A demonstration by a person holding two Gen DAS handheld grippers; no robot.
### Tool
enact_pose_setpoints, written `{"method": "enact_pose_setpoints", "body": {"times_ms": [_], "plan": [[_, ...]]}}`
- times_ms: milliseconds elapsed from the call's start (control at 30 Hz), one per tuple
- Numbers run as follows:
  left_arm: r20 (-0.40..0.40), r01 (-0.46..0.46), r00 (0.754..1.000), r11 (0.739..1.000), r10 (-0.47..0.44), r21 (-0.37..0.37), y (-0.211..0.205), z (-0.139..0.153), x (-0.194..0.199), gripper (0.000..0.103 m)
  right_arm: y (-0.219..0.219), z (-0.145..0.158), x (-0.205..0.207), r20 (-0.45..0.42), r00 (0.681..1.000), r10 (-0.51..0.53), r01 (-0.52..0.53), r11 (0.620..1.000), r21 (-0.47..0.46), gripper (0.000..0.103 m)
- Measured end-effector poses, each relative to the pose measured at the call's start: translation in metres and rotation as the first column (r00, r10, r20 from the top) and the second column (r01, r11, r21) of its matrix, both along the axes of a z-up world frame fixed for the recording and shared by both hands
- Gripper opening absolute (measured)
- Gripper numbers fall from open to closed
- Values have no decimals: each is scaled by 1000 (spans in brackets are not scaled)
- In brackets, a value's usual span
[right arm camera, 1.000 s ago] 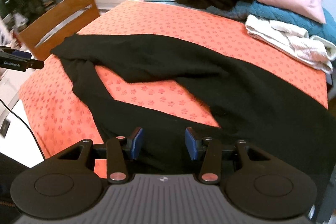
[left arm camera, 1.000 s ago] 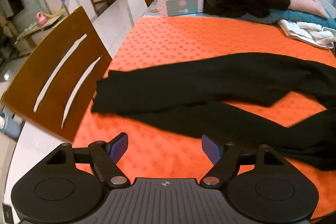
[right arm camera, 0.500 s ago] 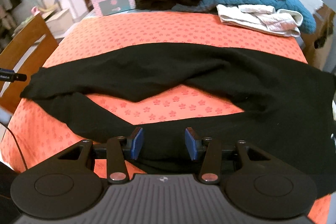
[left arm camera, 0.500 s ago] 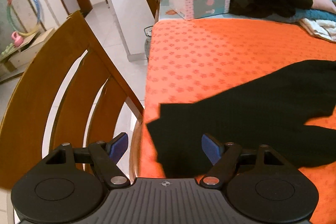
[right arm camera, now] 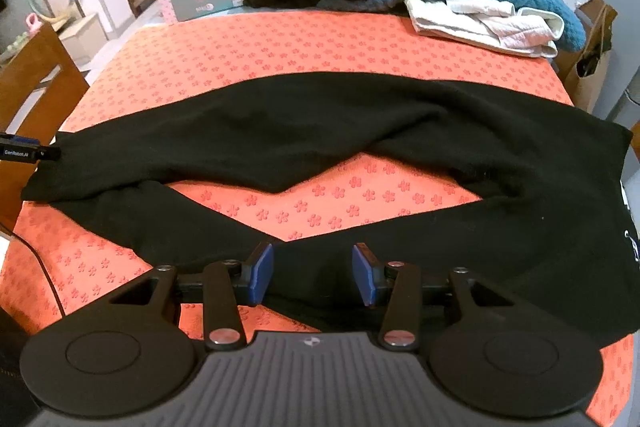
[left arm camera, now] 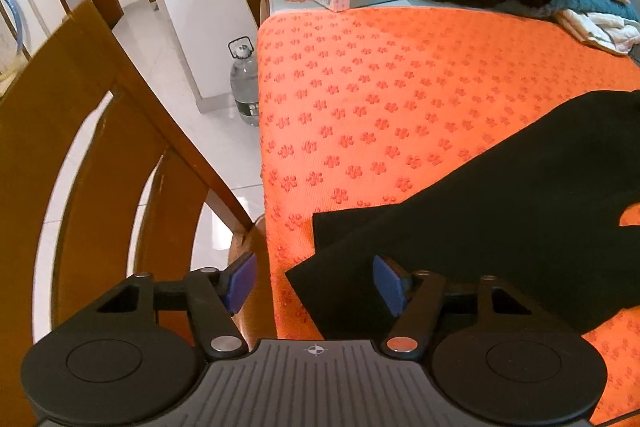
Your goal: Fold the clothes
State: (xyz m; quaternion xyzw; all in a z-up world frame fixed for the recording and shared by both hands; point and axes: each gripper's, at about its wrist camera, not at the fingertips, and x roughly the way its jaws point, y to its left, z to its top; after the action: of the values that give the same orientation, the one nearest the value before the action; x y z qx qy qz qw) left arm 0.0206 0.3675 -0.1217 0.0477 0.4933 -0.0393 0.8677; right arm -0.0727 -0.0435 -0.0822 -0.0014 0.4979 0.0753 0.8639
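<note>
Currently black trousers (right arm camera: 320, 131) lie spread flat across the orange bench (right arm camera: 280, 43), legs apart in a V, cuffs at 9 o'clock, so no fold shows and folding remains. Left hand-held gripper (left arm camera: 316, 281) hovers spread over the cuffs; right hand-held gripper (right arm camera: 313, 275) spread over the near leg, both empty.

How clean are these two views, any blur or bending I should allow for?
Left wrist view: sharp, though the fisheye bows the chair and door frames; the black trousers show little fold detail. Right wrist view: slightly soft, evenly lit, no glare; the trousers read as near-flat black on the orange cloth, corners vignetted.
</note>
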Motion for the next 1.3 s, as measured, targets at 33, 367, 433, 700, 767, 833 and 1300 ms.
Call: {"method": "enact_pose_setpoints", "body": {"times_ms": [33, 367, 433, 700, 767, 833, 1300], "plan": [[3, 0, 1000, 1000, 0, -12, 1, -2, 0, 62, 1, -1, 0, -7, 1000, -3, 3, 1000, -3, 49], [113, 31, 993, 999, -27, -36, -5, 30, 3, 6, 19, -13, 11, -56, 998, 29, -30, 999, -22, 49], [140, 28, 990, 999, -23, -34, -6, 46, 12, 6, 20, -16, 13, -66, 997, 32, -34, 999, -25, 49], [214, 49, 975, 998, -57, 42, -9, 95, 88, 6, 17, -29, 17, -96, 995, 8, -11, 1000, -25, 50], [216, 57, 974, 997, -68, 55, -11, 101, 109, 6, 15, -31, 17, -99, 995, -3, 1, 1000, -21, 50], [208, 70, 975, 995, -84, 72, -13, 98, 129, 6, 14, -32, 19, -101, 995, -12, 11, 1000, -18, 49], [57, 82, 995, 994, -86, 78, -8, 43, 180, 6, -9, -14, 68, -20, 999, -33, 32, 997, -69, 49]]}}
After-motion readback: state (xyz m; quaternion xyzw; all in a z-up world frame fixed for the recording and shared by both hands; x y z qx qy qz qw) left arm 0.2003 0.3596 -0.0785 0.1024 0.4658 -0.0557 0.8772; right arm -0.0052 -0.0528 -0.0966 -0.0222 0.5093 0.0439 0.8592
